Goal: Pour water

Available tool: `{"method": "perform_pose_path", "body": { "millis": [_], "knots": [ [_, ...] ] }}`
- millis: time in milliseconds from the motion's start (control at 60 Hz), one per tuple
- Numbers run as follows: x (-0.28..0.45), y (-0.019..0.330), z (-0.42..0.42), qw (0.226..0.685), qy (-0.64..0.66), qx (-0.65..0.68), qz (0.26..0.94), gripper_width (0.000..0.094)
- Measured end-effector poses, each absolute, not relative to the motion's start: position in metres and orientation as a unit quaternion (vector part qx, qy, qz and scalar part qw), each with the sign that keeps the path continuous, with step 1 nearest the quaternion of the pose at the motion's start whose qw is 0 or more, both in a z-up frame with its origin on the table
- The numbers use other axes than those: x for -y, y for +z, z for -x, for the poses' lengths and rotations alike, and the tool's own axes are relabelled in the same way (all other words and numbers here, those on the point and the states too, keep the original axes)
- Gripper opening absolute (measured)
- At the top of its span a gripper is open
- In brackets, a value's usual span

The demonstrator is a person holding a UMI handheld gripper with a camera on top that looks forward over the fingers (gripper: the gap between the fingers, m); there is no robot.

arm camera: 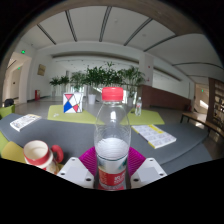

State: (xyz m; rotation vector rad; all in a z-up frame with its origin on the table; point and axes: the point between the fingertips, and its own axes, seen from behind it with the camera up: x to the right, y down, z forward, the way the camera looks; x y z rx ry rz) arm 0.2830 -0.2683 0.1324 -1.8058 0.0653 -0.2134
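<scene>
A clear plastic water bottle (112,130) with a red cap and a red label stands upright between my fingers. Water fills its lower part. My gripper (112,170) is shut on the bottle, with the magenta pads (90,160) pressing on its lower body at both sides. A white cup with a red band (40,155) stands on the table to the left of my fingers, close to the left one. The bottle hides whatever lies straight ahead.
The grey table (175,150) carries yellow-green mats with papers at the left (25,122) and right (160,136). A red, white and blue box (70,102) stands further back. Potted plants (100,78) line the far side of the hall.
</scene>
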Motion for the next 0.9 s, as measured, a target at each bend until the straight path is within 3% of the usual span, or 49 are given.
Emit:
{"method": "perform_pose_path", "body": {
  "millis": [133,167,283,433,533,567,900],
  "knots": [
    [0.272,0.082,-0.285,0.590,-0.058,-0.044,0.804,0.0376],
    [0.272,0.092,-0.288,0.616,-0.060,-0.040,0.785,0.0360],
    [0.275,0.092,-0.287,0.620,-0.057,-0.041,0.782,0.0403],
    [0.280,0.086,-0.289,0.602,-0.066,-0.037,0.795,0.0555],
    [0.285,0.086,-0.291,0.582,-0.091,-0.026,0.808,0.0878],
    [0.294,0.083,-0.294,0.574,-0.102,-0.020,0.812,0.0841],
    [0.403,0.127,-0.260,0.545,-0.117,-0.021,0.830,0.0852]
  ]
}}
